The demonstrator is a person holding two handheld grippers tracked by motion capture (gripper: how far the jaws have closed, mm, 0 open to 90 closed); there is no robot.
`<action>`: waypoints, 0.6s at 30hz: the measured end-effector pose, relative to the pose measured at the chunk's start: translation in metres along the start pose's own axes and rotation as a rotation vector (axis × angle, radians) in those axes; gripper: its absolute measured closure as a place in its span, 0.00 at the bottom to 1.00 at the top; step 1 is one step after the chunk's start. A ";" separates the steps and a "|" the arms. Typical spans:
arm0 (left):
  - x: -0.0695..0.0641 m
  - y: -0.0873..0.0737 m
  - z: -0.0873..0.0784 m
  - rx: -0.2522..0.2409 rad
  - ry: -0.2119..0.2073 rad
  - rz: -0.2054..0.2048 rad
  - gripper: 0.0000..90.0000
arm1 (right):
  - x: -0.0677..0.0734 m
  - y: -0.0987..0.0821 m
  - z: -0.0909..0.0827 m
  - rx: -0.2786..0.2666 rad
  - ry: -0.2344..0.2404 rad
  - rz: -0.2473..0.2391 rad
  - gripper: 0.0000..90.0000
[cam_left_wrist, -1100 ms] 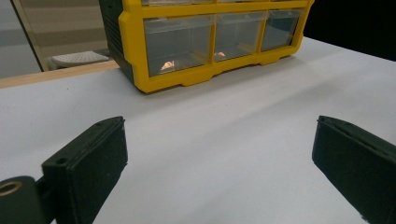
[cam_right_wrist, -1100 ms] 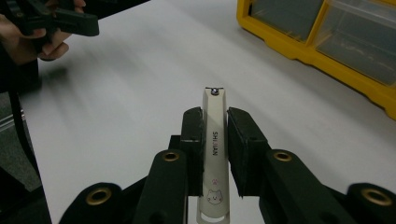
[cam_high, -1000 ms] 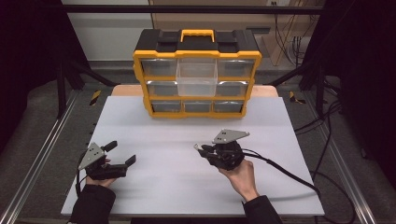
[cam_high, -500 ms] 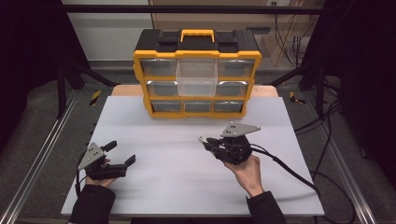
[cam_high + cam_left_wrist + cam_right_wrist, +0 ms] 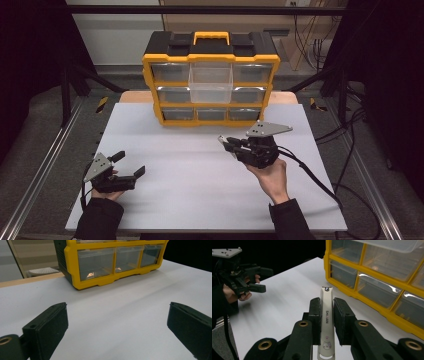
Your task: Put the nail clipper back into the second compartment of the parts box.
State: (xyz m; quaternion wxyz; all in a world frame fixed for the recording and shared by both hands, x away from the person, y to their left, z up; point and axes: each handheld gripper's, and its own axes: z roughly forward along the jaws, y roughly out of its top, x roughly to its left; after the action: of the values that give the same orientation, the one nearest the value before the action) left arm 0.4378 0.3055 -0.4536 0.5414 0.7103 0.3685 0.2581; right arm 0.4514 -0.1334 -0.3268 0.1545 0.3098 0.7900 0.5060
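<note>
We see a broad, flat white table with a matte top. At its far edge stands a boxy organizer of yellow plastic with a black top, a yellow handle and rows of clear, glossy drawers; the middle drawer of the top row stands pulled out toward us. In the left gripper view its bottom row of drawers reflects small bright spots.

Our right gripper hovers above the table in front of the organizer's right half, its black jaws clenched on a nail clipper. The clipper is a slim, flat, cream-coloured bar with smooth enamel, printed lettering and a tiny cat face near its rear end; its metal tip pokes out past the pads.

Our left gripper rests near the table's front left corner, jaws spread wide and holding nothing, the rubbery pads rough-textured.

Against a second ago, the right gripper has risen and moved closer to the organizer, while the left has stayed put.
</note>
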 end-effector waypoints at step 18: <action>0.000 0.000 0.000 0.003 0.001 0.002 0.04 | -0.006 0.027 -0.015 -0.043 -0.021 -0.001 0.86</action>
State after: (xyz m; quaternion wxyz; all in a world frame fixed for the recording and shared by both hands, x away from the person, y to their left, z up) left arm 0.4380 0.3054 -0.4537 0.5400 0.7113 0.3683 0.2586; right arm 0.4567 -0.1403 -0.2965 0.1693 0.3114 0.7775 0.5195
